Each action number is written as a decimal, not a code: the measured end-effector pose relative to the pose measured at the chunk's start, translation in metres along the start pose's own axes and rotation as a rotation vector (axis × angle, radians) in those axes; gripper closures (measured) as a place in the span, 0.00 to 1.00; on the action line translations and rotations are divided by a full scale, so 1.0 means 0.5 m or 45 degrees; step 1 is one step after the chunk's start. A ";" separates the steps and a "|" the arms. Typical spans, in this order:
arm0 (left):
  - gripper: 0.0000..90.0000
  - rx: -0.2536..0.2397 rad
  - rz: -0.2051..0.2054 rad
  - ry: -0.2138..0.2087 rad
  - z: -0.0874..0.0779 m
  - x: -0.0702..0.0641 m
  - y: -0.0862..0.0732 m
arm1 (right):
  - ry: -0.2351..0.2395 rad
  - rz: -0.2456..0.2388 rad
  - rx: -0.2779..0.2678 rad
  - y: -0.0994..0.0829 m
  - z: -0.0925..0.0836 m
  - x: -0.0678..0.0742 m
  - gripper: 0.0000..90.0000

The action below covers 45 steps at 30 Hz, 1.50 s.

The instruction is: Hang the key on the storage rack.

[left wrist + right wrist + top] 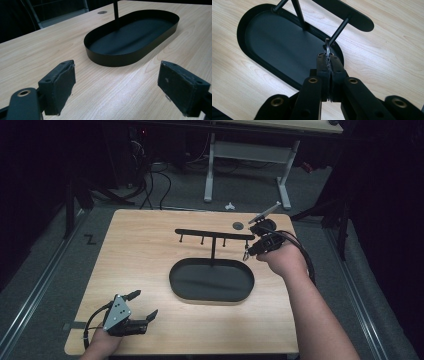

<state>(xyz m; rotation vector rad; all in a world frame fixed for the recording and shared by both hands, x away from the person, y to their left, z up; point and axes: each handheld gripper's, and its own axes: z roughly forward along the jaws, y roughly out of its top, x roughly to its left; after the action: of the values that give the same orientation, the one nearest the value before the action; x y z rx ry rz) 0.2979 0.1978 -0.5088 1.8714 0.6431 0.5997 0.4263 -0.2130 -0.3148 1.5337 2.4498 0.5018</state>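
Note:
A black stand rises from an oval tray (172,280); its post carries a crossbar (215,234) with short pegs hanging down. My right gripper (248,252) is at the crossbar's right end, shut on a small metal ring (246,256). In the right gripper view the ring (327,47) sticks out past the closed jaws of the right gripper (328,56) and meets the tip of the outer peg (339,30); whether it is hooked over the peg I cannot tell. My left gripper (146,303) rests open near the table's front left, facing the tray (112,60), with nothing in the left gripper (117,82).
A small grey disc (238,225) is set in the tabletop behind the crossbar. The wooden table (140,245) ends close to my left hand at the front edge. A white desk frame (250,155) stands on the floor beyond.

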 end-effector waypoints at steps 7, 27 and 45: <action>0.17 0.002 -0.001 -0.003 0.000 0.000 0.000 | 0.004 0.026 -0.017 0.007 -0.001 -0.011 0.98; 0.17 -0.001 -0.006 0.001 -0.003 0.002 -0.001 | -0.031 0.051 -0.016 0.007 0.021 -0.026 0.93; 0.17 -0.001 0.006 -0.003 0.001 -0.002 0.001 | -0.079 0.078 -0.046 0.008 0.020 -0.035 0.88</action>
<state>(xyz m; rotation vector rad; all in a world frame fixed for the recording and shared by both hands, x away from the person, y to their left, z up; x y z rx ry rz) 0.2978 0.1968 -0.5088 1.8733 0.6370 0.6002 0.4406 -0.2256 -0.3223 1.5894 2.3413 0.4992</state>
